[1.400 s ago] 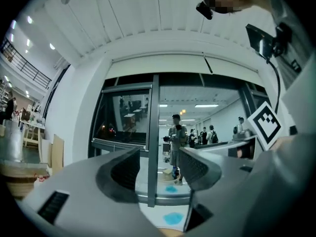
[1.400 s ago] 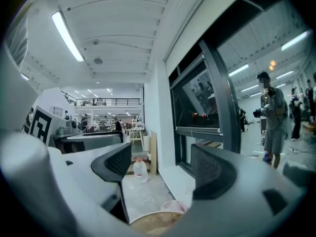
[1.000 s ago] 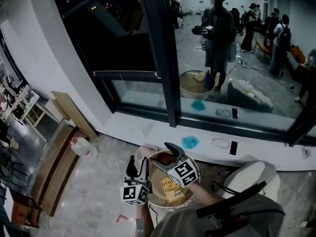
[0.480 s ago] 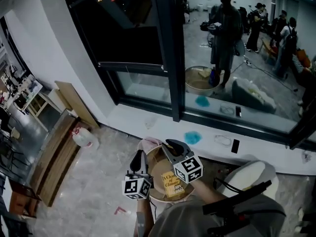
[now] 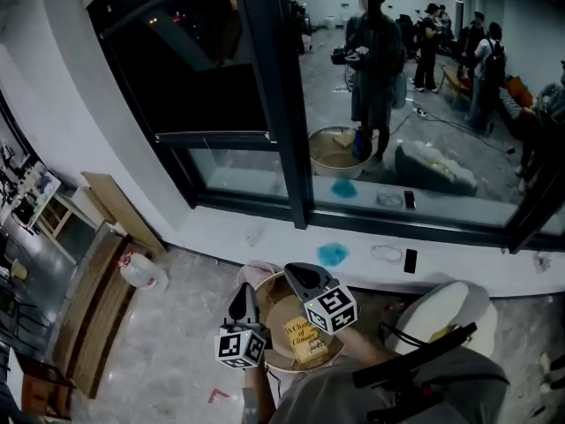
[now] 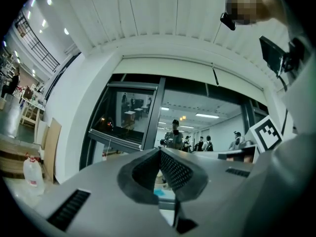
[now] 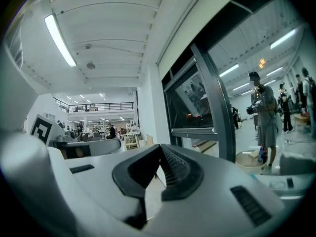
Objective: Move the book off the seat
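The left gripper (image 5: 239, 300) and the right gripper (image 5: 298, 275) have both just been closing. Their jaws now meet with nothing between them, the left over the seat's (image 5: 269, 291) left edge and the right over its far edge. The book (image 5: 305, 341) lies flat on the seat, untouched, so I judge the move not yet begun. Neither gripper view shows the book. The right gripper and the person's arm (image 5: 366, 353) hide the seat's right edge.
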`<state>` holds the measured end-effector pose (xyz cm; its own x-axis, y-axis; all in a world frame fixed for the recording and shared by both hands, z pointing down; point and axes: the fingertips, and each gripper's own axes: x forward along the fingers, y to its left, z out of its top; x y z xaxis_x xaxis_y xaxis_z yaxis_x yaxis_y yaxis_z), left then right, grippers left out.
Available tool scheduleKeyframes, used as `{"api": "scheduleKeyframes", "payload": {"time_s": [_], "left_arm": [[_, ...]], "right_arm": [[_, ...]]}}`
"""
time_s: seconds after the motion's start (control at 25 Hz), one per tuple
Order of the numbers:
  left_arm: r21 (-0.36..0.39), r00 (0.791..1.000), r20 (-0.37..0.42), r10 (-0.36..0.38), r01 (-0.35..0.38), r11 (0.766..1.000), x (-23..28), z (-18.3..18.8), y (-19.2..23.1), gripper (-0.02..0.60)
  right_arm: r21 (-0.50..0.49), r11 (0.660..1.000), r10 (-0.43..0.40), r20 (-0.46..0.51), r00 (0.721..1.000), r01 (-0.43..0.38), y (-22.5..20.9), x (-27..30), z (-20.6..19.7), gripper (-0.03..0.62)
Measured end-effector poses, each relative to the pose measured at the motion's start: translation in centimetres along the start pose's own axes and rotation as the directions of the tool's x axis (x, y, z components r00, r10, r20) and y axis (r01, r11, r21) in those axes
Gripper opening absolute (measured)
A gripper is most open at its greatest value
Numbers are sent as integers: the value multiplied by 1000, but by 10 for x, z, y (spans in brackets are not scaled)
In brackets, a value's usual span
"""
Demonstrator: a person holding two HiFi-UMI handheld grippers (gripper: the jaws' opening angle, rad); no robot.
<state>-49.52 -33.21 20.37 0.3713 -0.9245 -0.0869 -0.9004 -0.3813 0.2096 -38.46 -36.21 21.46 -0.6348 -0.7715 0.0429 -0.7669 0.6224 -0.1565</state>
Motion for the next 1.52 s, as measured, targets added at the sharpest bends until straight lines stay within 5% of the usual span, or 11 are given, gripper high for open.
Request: {"api": "scheduleKeyframes", "payload": {"time_s": [0.76,1.0,1.32,1.52], "left_arm": [[-126,976,-47,-213,206,970,4,-36,-34,12],[-185,931,-55,-361,346,920,20,-54,-84,12],[-239,843,-54,-535,510,826,27,-87,-152,12],[-245,823,-114,-557,520,818,6,-90,-170,12]], "right_arm": [[-22,987,-160,-30,987,159,-14,-53,-11,15],[-19,971,-237,5,971,237,-25,-110,-7,15],[-2,886,-463,37,885,464,-62,-194,-11,15],[31,862,-506,100,857,505,-54,-232,1,15]]}}
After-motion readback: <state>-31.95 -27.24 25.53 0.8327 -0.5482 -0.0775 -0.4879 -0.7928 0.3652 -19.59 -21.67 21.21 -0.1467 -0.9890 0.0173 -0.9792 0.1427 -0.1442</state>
